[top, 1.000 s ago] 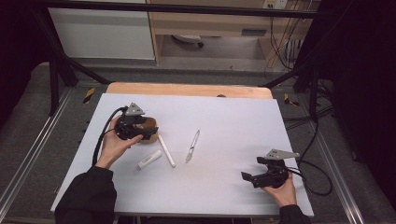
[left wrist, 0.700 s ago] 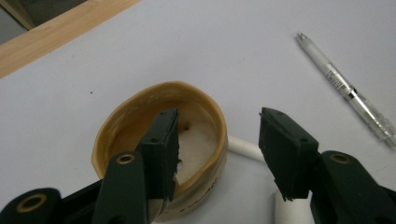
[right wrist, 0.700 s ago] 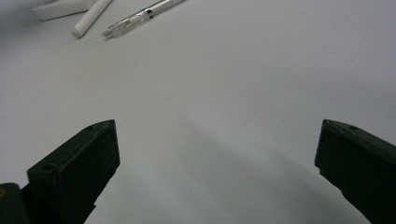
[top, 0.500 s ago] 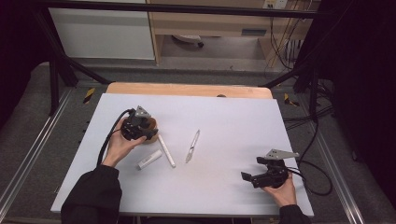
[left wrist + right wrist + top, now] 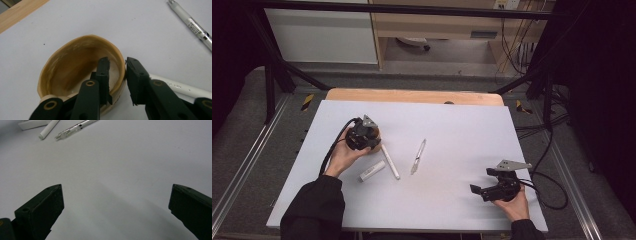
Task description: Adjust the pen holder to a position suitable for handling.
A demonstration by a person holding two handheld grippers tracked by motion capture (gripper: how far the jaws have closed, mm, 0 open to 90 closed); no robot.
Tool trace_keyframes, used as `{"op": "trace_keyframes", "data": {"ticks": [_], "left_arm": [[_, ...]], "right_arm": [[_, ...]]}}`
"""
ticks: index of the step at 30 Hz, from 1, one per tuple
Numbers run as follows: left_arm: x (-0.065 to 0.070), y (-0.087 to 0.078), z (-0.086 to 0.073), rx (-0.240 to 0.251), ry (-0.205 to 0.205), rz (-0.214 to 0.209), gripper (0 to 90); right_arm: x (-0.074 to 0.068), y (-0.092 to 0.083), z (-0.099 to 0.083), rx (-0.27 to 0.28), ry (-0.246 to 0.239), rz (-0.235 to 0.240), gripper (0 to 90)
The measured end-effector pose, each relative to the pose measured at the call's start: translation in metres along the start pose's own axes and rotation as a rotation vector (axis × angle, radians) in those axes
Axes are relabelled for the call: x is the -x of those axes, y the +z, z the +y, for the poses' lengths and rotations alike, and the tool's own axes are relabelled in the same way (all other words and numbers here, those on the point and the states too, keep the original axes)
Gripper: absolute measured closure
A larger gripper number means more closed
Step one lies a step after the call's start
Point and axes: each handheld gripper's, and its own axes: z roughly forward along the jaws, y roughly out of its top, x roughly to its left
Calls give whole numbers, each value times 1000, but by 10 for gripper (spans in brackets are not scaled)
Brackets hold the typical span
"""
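Step in hand: left tongs [image 5: 117, 67] gripping tan cup [image 5: 75, 75], left of centre in high view, on white worktop [image 5: 452, 130]. Jaws had just been closing; one inside rim, one outside, wall between them. Looked pinched, small gap possible on outer pad. Right tongs [image 5: 482, 191] sat lower right, spread wide, nothing held. White pen [image 5: 389, 161], clear pen [image 5: 418, 156], pen cap [image 5: 372, 171] lay just right of cup. Next, by my read: confirm clamp, lift straight up, avoid white pen touching cup base.

Grey carpeted floor [image 5: 252, 150], white cabinet [image 5: 322, 35], wooden shelving [image 5: 437, 25], black frame bars [image 5: 277, 65], dim surroundings
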Motion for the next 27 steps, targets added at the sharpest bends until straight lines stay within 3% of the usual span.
{"op": "trace_keyframes", "data": {"ticks": [11, 14, 23, 27], "left_arm": [[1, -2, -1, -15, 38, -42, 778], [1, -3, -2, -17, 25, -53, 783], [5, -6, -2, -33, 57, -37, 792], [5, -8, -2, -31, 49, -33, 794]], "right_arm": [[0, 0, 0, -2, 1, 1, 5], [0, 0, 0, -2, 1, 1, 5], [0, 0, 0, -2, 0, 3, 5], [0, 0, 0, -2, 3, 3, 5]]}}
